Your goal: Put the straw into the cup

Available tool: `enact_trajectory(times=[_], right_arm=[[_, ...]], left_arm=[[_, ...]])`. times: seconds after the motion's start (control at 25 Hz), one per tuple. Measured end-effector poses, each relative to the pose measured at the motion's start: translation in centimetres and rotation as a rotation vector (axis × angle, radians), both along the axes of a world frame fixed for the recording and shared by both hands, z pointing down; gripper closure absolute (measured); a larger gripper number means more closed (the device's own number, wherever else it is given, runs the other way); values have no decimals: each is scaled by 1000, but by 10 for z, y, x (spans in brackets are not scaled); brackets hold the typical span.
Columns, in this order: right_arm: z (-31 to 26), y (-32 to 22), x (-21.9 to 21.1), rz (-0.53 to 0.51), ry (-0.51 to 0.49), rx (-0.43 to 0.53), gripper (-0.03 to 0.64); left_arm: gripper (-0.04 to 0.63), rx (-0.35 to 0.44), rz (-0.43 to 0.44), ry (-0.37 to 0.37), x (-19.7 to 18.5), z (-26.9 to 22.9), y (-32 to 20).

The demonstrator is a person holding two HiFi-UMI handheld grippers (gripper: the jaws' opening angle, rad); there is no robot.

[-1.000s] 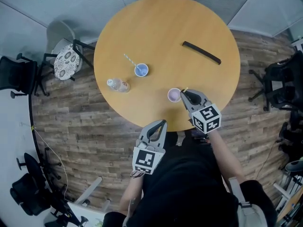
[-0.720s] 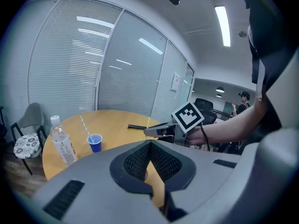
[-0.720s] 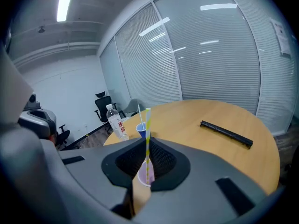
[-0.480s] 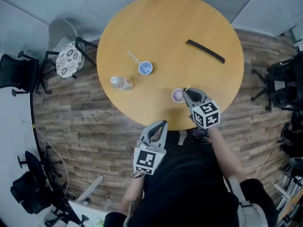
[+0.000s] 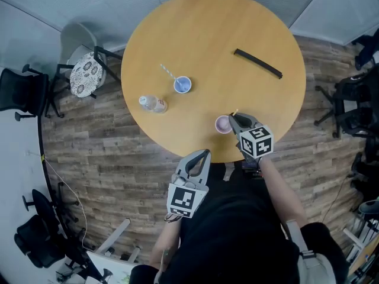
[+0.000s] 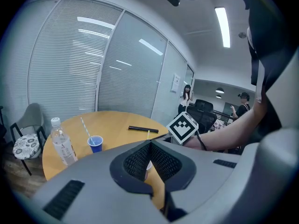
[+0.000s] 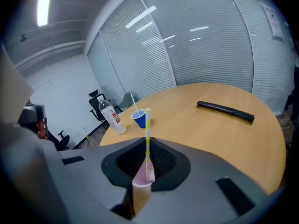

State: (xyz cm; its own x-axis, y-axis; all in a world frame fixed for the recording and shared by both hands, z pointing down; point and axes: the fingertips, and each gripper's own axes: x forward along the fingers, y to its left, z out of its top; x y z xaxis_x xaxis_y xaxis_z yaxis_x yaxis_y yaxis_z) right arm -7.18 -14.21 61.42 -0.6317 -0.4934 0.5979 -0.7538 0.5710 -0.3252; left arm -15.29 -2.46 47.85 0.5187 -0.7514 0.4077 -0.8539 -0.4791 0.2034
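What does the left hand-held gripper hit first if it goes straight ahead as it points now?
Likely the pink cup: it shows low between the left hand-held gripper's shut jaws, just past the table edge. Height is unclear; it could pass over the rim.

cup (image 5: 222,124) — pink, upright, near table (image 5: 201,40) edge | straw (image 7: 147,139) — yellow-striped, upright, lower end at its mouth

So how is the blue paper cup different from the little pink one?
The blue paper cup stands further in on the round wooden table, beside the clear plastic bottle; the pink cup sits near the edge. The blue cup's white striped straw leans free; the yellow striped straw at the pink cup is upright, gripped by the right gripper. Both cups stand upright.
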Motion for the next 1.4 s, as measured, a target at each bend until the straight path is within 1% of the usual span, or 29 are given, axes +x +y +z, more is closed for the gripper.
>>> enact_trajectory(times=[0.2, 0.72, 0.84, 1.0, 1.2, 1.4], right_arm=[[10, 4, 2, 6, 10, -38, 583], [20, 8, 10, 33, 45, -56, 580], [21, 8, 11, 29, 48, -63, 526], [21, 11, 11, 29, 47, -70, 508], [20, 14, 12, 21, 48, -73, 508], [10, 16, 20, 40, 50, -60, 508]], left_arm=[[584, 5, 4, -1, 0, 1, 2], [584, 7, -1, 4, -2, 2, 7], [584, 7, 4, 1, 0, 1, 8], [584, 10, 3, 1, 0, -1, 10], [584, 10, 6, 4, 0, 0, 8], [584, 15, 11, 4, 3, -2, 7]])
